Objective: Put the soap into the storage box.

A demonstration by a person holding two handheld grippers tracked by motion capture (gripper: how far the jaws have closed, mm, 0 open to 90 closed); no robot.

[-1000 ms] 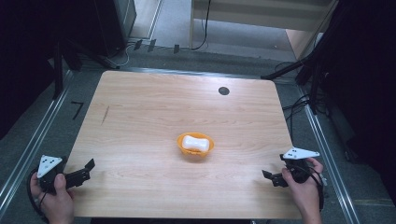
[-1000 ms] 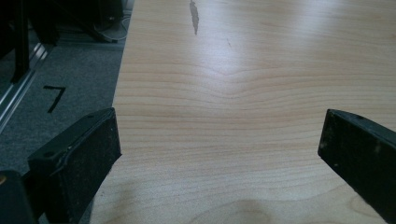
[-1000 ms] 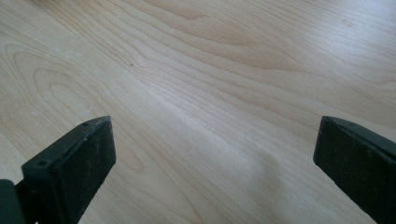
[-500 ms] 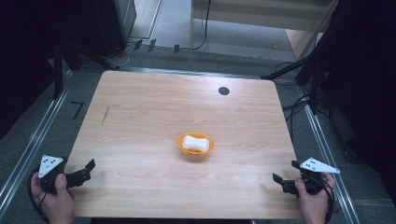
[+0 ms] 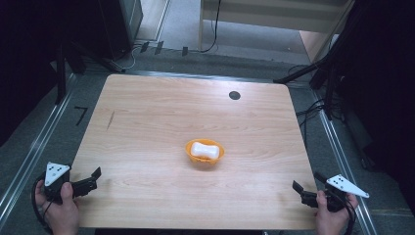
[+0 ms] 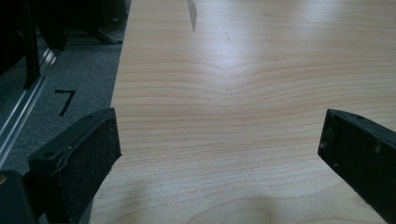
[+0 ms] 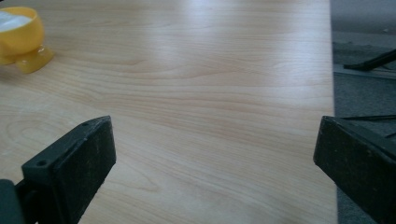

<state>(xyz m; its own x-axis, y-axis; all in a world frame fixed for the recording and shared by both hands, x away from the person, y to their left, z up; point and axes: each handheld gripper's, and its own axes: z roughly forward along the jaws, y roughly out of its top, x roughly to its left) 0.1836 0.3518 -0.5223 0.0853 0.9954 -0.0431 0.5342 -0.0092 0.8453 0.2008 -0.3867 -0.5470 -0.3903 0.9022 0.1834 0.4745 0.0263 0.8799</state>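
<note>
Bowl of small orange plastic (image 5: pixel 205 153), holding a white rounded lump (image 5: pixel 204 149), near the middle of the pale wooden table (image 5: pixel 147 127), well apart from both grippers. Left gripper (image 5: pixel 92 177) at the near left corner, jaws spread wide, nothing between them but bare wood grain. Right gripper (image 5: pixel 302 190) at the near right edge, likewise released and empty, orange bowl (image 7: pixel 21 37) off at the far left of its own view. Judged a resting or starting pose, no reach in hand; next move probably a long forward reach toward the centre, with jaws squared to the rim before closing. Hard to tell what the white lump is. Bowl cut off by the frame edge in the right gripper view.
</note>
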